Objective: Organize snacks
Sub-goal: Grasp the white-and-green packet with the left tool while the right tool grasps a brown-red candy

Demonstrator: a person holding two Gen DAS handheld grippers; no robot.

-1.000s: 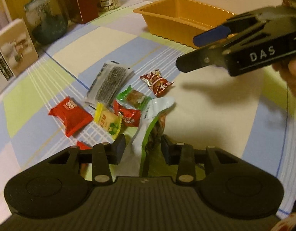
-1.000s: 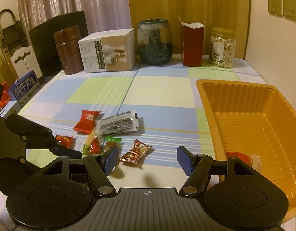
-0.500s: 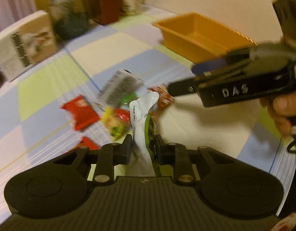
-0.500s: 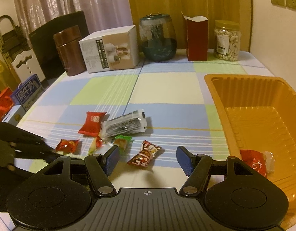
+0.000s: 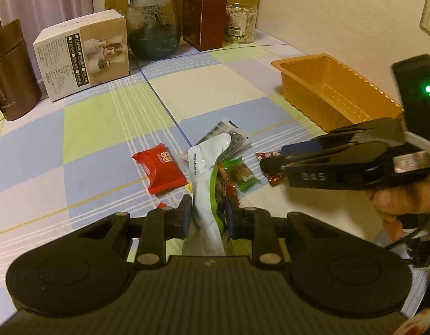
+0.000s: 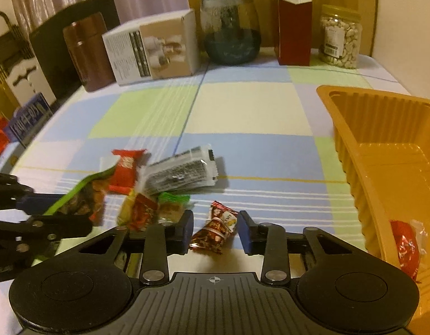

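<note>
Left tool (image 5: 208, 216): pads clamped on the white-and-green pouch (image 5: 205, 184), gripped low on its body so the sealed top stands upright and clear of the loose pile; it is lifted off the surface (image 5: 103, 117).

Right tool (image 6: 215, 230): jaws closing, one either side of the red-and-gold candy (image 6: 215, 230), which lies flat on the surface. Pads not yet pressing on it, as far as I can see. I come at it from above because it sits apart from the other wrappers.

Orange tray (image 6: 388, 128) stands to my right and holds one red wrapped snack (image 6: 405, 248). My judgement: both pieces go there next.
</note>
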